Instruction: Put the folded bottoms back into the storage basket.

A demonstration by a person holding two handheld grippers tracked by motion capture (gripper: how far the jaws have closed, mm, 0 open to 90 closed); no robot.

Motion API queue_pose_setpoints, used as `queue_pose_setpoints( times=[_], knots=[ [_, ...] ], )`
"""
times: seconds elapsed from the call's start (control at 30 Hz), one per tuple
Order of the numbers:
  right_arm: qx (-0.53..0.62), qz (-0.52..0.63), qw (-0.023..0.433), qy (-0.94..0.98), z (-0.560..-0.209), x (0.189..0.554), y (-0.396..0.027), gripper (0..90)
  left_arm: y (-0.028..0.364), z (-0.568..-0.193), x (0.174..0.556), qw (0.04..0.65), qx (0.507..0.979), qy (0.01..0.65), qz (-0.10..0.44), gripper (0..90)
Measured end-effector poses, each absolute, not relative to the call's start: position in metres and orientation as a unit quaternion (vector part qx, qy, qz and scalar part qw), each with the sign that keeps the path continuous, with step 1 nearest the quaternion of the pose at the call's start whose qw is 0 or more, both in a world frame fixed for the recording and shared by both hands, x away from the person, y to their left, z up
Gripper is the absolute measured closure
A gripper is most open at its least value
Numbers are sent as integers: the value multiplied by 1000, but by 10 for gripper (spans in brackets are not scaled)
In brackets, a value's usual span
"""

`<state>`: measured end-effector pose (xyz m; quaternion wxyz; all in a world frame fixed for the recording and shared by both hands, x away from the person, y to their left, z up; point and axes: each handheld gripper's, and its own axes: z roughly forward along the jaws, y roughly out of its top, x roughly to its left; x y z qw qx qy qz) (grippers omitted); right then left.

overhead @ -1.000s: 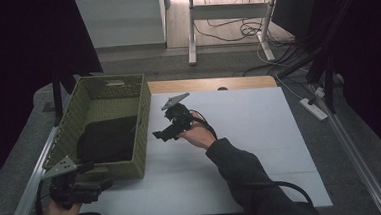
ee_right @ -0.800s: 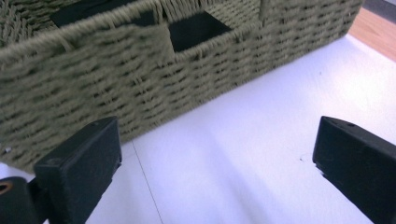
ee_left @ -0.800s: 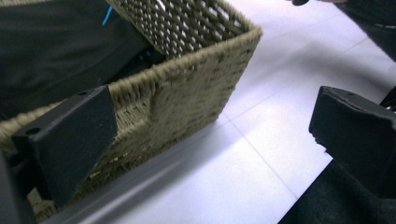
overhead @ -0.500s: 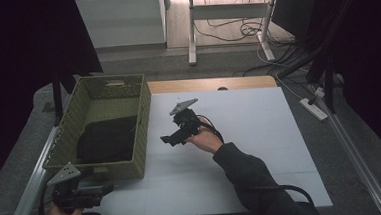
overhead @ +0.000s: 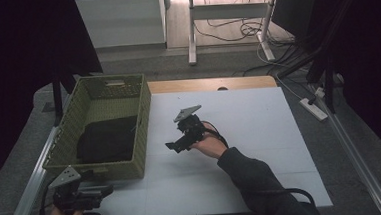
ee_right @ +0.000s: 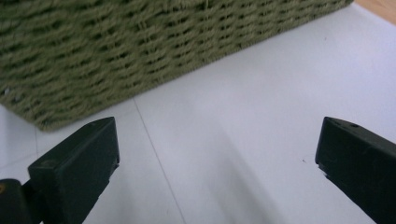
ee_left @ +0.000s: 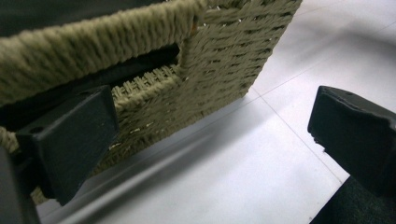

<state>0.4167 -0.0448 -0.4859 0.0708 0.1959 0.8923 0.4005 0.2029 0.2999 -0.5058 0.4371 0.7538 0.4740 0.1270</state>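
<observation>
A: High view: where is the black cloth (overhead: 108, 140)?
B: Inside the green woven basket (overhead: 141, 120) on the white table (overhead: 260, 133); grey floor (overhead: 225, 60) beyond. Left gripper (overhead: 103, 191), right gripper (overhead: 173, 147): jaws spread, empty.

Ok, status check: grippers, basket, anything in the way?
Left gripper open, at the basket's near corner. Right gripper open, empty, over the white table. Dark cloth lies inside. Nothing between.
</observation>
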Motion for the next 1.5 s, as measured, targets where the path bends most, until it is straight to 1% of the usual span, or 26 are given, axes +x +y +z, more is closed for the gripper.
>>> queue_pose_setpoints(
  times=[0.27,0.77,1.0,1.5],
  knots=[
    [198,399,66,893,-487,411,-56,2,303,-508,205,442,748,483,113,13],
    [192,408,59,890,-476,397,-75,2,300,-508,206,428,757,481,114,3],
    [196,409,42,890,-477,393,-87,3,301,-508,206,432,755,481,110,4],
    [211,410,56,886,-479,380,-114,2,302,-509,207,434,752,484,107,4]
  ],
)
